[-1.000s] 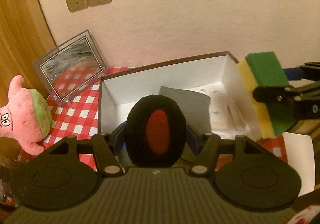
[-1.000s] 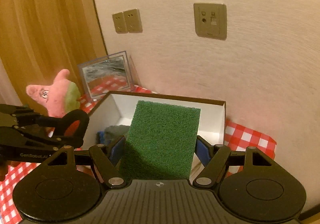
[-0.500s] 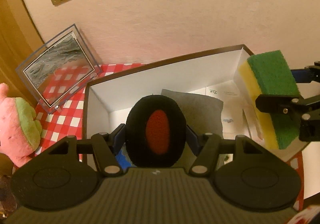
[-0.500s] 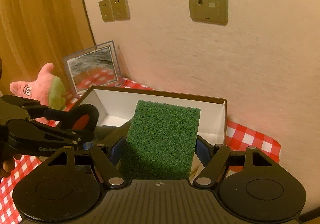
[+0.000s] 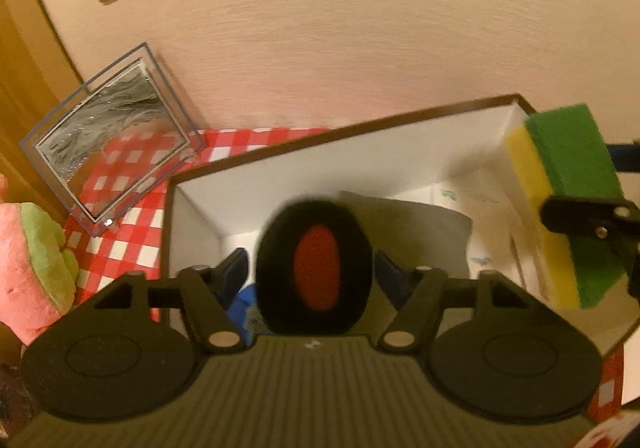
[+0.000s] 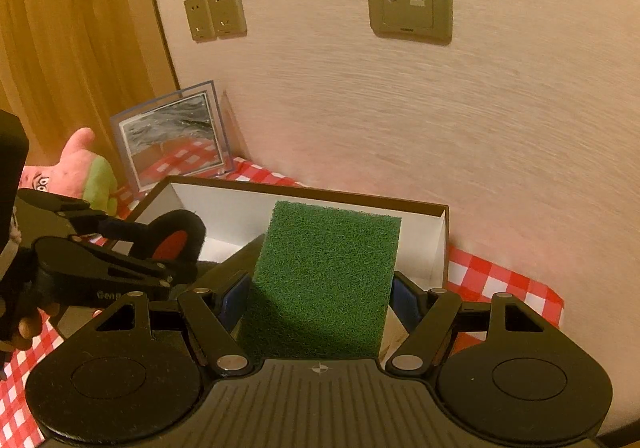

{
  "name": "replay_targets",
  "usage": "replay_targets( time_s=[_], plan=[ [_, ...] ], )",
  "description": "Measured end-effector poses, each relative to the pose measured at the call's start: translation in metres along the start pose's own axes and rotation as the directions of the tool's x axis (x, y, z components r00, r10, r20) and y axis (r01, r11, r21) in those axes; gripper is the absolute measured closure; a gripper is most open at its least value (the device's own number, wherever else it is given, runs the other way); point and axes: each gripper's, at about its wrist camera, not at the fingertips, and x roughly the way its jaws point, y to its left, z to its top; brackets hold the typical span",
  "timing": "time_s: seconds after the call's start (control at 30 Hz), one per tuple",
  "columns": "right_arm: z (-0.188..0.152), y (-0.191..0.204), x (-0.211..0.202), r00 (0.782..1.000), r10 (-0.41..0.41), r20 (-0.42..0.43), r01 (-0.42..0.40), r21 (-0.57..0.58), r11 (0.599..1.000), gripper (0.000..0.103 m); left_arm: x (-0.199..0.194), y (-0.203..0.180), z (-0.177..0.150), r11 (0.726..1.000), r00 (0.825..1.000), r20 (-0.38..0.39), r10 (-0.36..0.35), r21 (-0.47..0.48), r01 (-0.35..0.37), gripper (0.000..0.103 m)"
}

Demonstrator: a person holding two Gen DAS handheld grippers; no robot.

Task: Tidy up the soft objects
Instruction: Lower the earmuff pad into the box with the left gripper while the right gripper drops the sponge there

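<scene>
My left gripper (image 5: pixel 314 274) is shut on a black ear pad with a red centre (image 5: pixel 316 268) and holds it over the left part of the open white box (image 5: pixel 280 172). My right gripper (image 6: pixel 320 288) is shut on a green and yellow sponge (image 6: pixel 326 276) and holds it over the box's right part (image 6: pixel 436 248). The sponge also shows in the left wrist view (image 5: pixel 568 188), and the ear pad in the right wrist view (image 6: pixel 176 238). A grey cloth (image 5: pixel 416 224) and something blue (image 5: pixel 242 308) lie in the box.
A pink and green plush star (image 6: pixel 80 172) sits left of the box on the red checked tablecloth (image 6: pixel 500 280). A clear picture frame (image 5: pixel 112 144) leans on the wall behind it. Papers (image 5: pixel 472 200) lie in the box. Wall sockets (image 6: pixel 216 10) are above.
Both grippers have moved forward and closer to the box with their objects still held. The box fills more of both views.
</scene>
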Motion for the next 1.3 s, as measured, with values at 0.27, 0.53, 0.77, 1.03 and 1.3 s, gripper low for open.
replay_targets(
  time_s=[0.27, 0.53, 0.77, 1.03, 1.3],
  plan=[
    [0.004, -0.002, 0.006, 1.000, -0.002, -0.001, 0.002, 0.008, 1.000, 0.030, -0.005, 0.014, 0.002, 1.000, 1.000, 0.014, 0.010, -0.009, -0.010, 0.027],
    [0.004, 0.005, 0.010, 1.000, 0.000, -0.019, 0.000, -0.005, 1.000, 0.030, -0.010, 0.022, -0.005, 1.000, 1.000, 0.004, -0.006, -0.030, 0.006, 0.027],
    [0.008, 0.009, 0.012, 1.000, -0.027, -0.004, 0.028, 0.004, 1.000, 0.023, -0.017, 0.023, -0.009, 1.000, 1.000, 0.007, -0.011, -0.027, 0.012, 0.027],
    [0.013, 0.006, -0.001, 1.000, -0.012, 0.027, 0.012, 0.027, 1.000, 0.009, -0.029, 0.027, -0.013, 0.999, 0.999, 0.023, -0.026, -0.041, 0.026, 0.027],
    [0.000, 0.007, -0.015, 1.000, -0.001, 0.014, 0.001, 0.025, 1.000, 0.009, -0.044, 0.024, -0.017, 0.998, 0.998, 0.038, -0.041, -0.037, 0.042, 0.027]
  ],
)
